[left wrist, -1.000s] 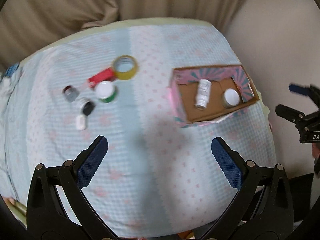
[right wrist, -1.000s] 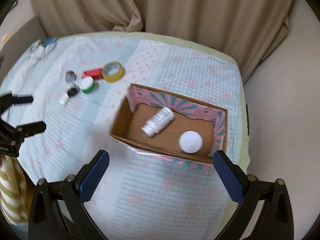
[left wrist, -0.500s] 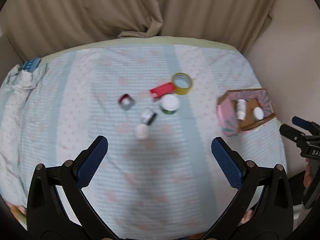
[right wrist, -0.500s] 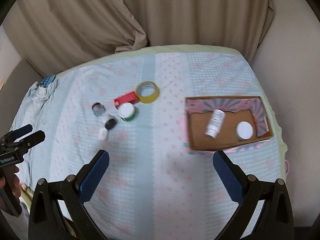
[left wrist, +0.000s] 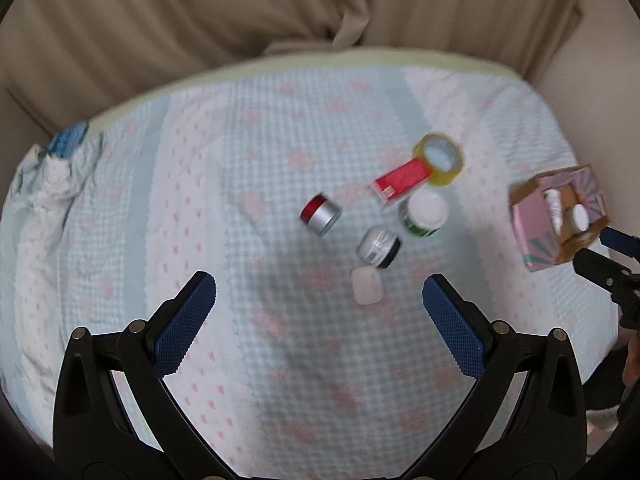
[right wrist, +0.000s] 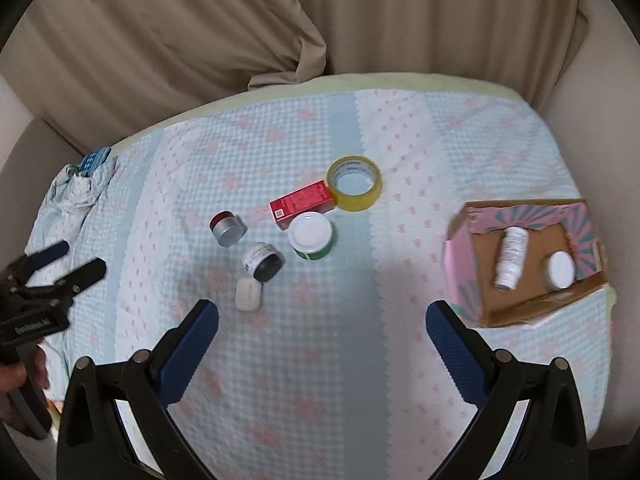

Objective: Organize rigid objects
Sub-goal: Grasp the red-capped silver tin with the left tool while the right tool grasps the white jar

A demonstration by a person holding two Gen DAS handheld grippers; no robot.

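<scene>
On the quilt (right wrist: 320,360) the box (right wrist: 460,264) sits at the right edge with a white bottle (right wrist: 510,258) lying beside a white-capped jar (right wrist: 561,269) inside it. Mid-quilt, clustered close, lie the tape (right wrist: 354,189), red carton (right wrist: 302,204), green jar (right wrist: 312,236), silver jar (right wrist: 227,229), black jar (right wrist: 264,262) and white case (right wrist: 248,295). Above the near quilt hover the left gripper (left wrist: 319,308) and right gripper (right wrist: 322,326), both spread wide and holding nothing.

Black plastic fingers (right wrist: 184,344) with blue textured pads, silver rivets, white lettering on one body.
</scene>
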